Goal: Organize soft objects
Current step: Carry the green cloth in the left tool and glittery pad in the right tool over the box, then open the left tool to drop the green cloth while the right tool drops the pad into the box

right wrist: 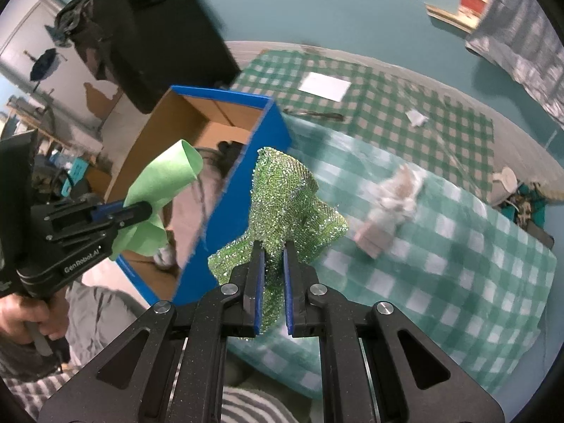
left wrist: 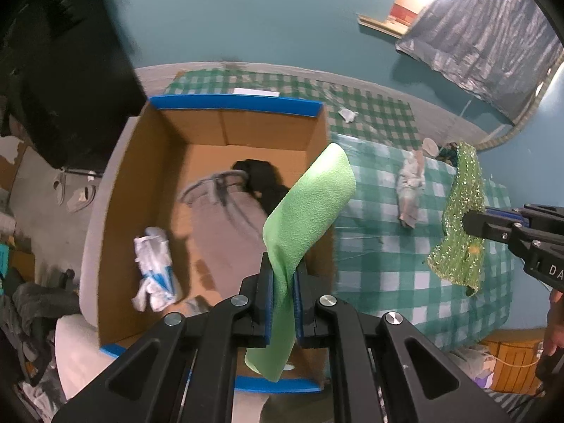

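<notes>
Here the left gripper (left wrist: 283,278) is clamped on a light green cloth (left wrist: 310,197) hanging over the open cardboard box (left wrist: 239,127), just inside its right wall, so the drop lies straight below. The right gripper (right wrist: 271,257) pinches a sparkly green cloth (right wrist: 285,197) over the checked bed cover (right wrist: 440,239), just right of that wall; it must cross the blue rim leftward.

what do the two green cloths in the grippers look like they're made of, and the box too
Plain green cloth, in the left gripper: looks like matte fleece or felt, with a fuzzy, even surface.
Sparkly green cloth, in the right gripper: probably sequinned or metallic mesh, as it glints in tiny dots.
Box: brown corrugated cardboard inside, with smooth blue outer walls and rim.
</notes>
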A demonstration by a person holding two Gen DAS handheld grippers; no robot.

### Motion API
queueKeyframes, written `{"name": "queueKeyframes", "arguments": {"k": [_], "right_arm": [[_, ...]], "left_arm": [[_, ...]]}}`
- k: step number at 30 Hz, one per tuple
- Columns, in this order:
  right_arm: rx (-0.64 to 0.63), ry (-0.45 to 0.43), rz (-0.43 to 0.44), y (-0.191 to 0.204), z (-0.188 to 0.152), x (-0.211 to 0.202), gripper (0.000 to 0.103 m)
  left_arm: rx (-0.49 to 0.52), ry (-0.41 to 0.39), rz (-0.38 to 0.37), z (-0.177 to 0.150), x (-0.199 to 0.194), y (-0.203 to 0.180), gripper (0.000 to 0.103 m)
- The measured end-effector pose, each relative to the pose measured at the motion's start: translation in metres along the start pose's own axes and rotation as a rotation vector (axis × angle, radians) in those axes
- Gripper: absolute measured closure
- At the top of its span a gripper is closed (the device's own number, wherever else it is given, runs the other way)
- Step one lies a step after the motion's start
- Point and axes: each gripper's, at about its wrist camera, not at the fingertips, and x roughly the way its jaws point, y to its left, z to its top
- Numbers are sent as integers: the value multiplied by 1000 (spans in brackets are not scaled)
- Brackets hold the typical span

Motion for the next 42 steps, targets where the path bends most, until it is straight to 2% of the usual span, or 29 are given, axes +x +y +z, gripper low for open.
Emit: {"name": "queueKeyframes", "arguments": {"k": [16, 28, 31, 32, 34, 36, 39, 42], "right_arm": [[-133, 19, 49, 81, 47, 40, 95], [-160, 59, 79, 115, 63, 72, 93], [-160, 68, 82, 117, 65, 79, 88], [-158, 70, 82, 118, 65, 80, 82], [-157, 70, 75, 120, 65, 80, 69], [-159, 62, 68, 120, 63, 78, 57], [-159, 59, 64, 121, 62, 76, 52], [-148, 56, 59, 118, 60, 72, 51]], "left_arm": [[-84, 0, 40, -10, -5, 71, 94], [-126, 15, 53, -14, 1, 109, 94], [-132, 29, 44, -15, 5, 114, 87], [-132, 34, 44, -15, 6, 114, 85], [-131, 52, 48, -16, 9, 115, 70], [-130, 55, 48, -17, 10, 117, 60], [-129, 32, 60, -17, 6, 117, 57], [-128, 15, 59, -15, 3, 116, 57]]}}
